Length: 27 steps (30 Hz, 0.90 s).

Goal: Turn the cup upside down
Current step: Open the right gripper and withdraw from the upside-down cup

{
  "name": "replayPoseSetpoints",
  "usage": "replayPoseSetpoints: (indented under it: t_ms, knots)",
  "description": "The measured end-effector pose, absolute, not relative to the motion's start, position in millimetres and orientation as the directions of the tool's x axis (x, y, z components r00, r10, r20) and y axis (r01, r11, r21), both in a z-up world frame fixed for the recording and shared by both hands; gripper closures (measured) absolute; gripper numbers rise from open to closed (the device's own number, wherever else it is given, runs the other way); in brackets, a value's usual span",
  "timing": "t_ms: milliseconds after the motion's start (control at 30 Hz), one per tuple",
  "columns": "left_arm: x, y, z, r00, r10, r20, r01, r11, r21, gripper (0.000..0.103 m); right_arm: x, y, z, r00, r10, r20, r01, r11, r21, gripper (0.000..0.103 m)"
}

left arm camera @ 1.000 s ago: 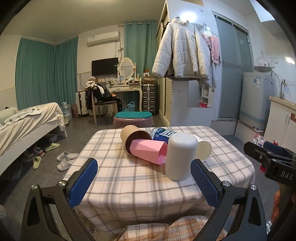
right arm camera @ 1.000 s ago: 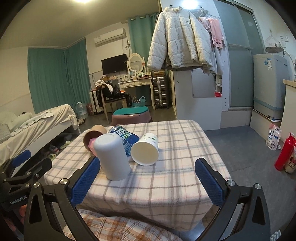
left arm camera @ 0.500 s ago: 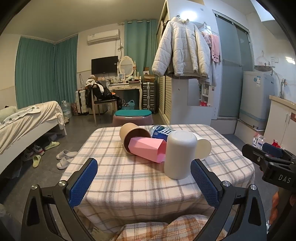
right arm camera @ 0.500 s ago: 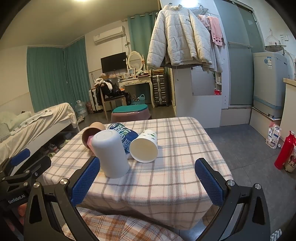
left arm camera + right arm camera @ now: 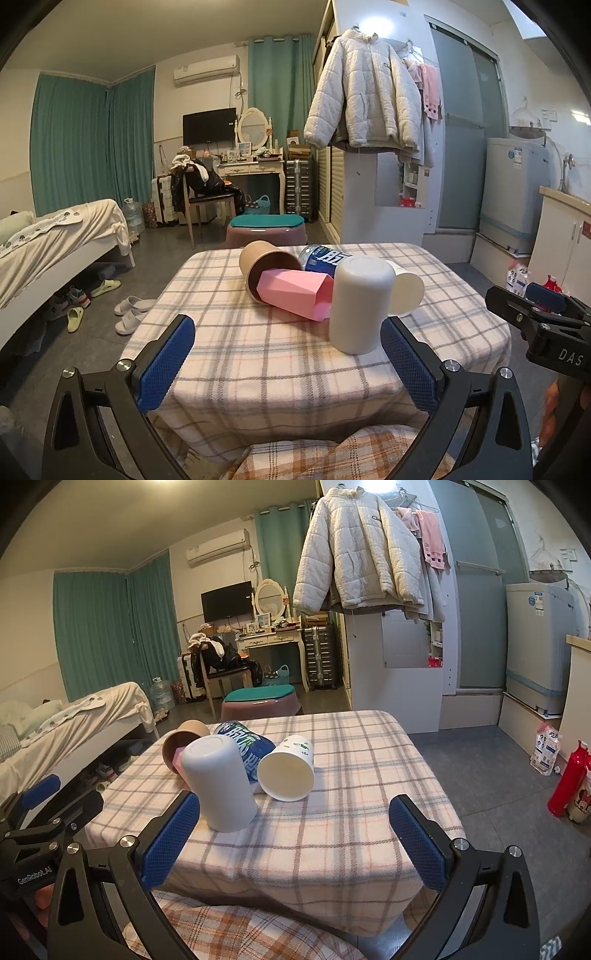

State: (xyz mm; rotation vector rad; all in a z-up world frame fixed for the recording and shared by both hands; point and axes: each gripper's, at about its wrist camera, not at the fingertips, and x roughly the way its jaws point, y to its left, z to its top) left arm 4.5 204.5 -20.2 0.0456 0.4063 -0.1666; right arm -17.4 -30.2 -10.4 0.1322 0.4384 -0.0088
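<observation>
- White cup [image 5: 360, 304] stands on the bench [image 5: 258, 354], near its front edge, just in front of the other cups lying on their sides.
- Long axis vertical; closed end up, apparently already inverted, though the rim is hidden against the cloth.
- Left claw [image 5: 284, 363]: wide apart, holding nothing.
- Right claw [image 5: 295, 843]: wide apart, holding nothing, back from the cup.
- Recommended: keep both claws clear of the cup's wall while backing off, to avoid tipping it.

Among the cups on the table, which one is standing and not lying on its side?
The plain white cup, standing mouth down nearest the claws. The brown, pink and printed paper cups lie sideways.
</observation>
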Motion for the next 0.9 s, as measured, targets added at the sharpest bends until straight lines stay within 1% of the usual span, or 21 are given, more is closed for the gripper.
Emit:
replayPoseSetpoints:
  t_ms: [900]
  knots:
    - [5.7,208.3,-20.3,0.903,-0.149,-0.403,0.168,0.986,0.011,0.000,-16.2,-31.1,-14.9,0.901,0.023,-0.433,0.039,0.990,0.133,0.000]
